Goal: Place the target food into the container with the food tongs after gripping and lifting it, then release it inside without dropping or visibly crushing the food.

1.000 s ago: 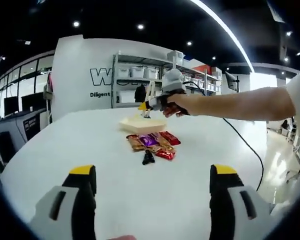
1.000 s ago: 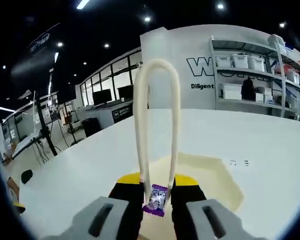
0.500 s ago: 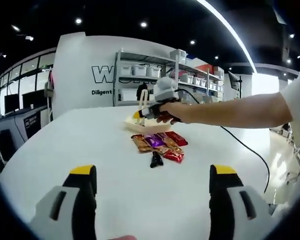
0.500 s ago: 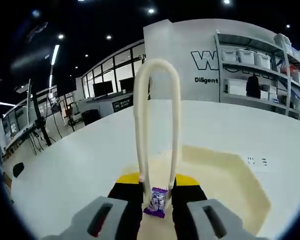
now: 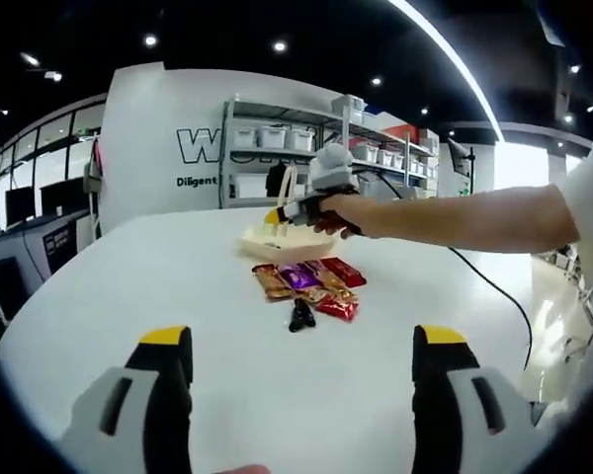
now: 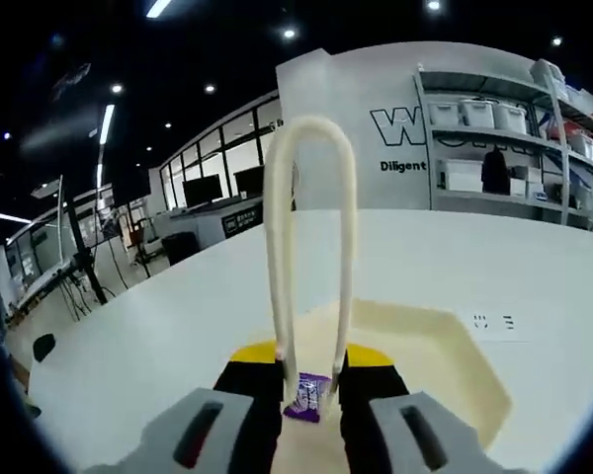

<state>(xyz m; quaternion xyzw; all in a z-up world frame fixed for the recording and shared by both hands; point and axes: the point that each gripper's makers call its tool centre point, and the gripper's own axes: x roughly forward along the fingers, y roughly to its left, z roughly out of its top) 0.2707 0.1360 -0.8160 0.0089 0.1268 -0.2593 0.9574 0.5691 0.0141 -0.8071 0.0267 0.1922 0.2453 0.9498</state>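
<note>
Seeing, in the right gripper view, the right gripper [image 6: 310,387] clamped on the cream food tongs [image 6: 311,247], yellow-tipped jaws pressing both legs together near their lower ends, the looped end of the tongs rising toward the top of the view. Pinching, between the tong tips, a small purple-wrapped candy [image 6: 305,396], hanging just above the inside of the cream container [image 6: 445,355], whose pale tray floor is spreading out behind and to the right of the jaws (whether the candy is touching the floor cannot be told). Sitting on a broad white table [image 6: 178,326], the container well in from the table's edges.

Looking out, in the left gripper view, over the left gripper [image 5: 298,346], jaws standing wide apart at the bottom with nothing between them, poised above the same white table [image 5: 99,306]. Showing farther off the right gripper [image 5: 289,211] in a person's hand [image 5: 338,211], an arm reaching in from the right, the tongs [image 5: 282,202] hanging over the container [image 5: 277,244]. Lying on the table just in front of the container, a cluster of wrapped snacks [image 5: 306,281] in brown, purple, gold and red, touching or overlapping one another, and a small dark object [image 5: 298,316] just beside them on the near side, too small to identify. Trailing across the table to the right, a black cable [image 5: 494,296]
</note>
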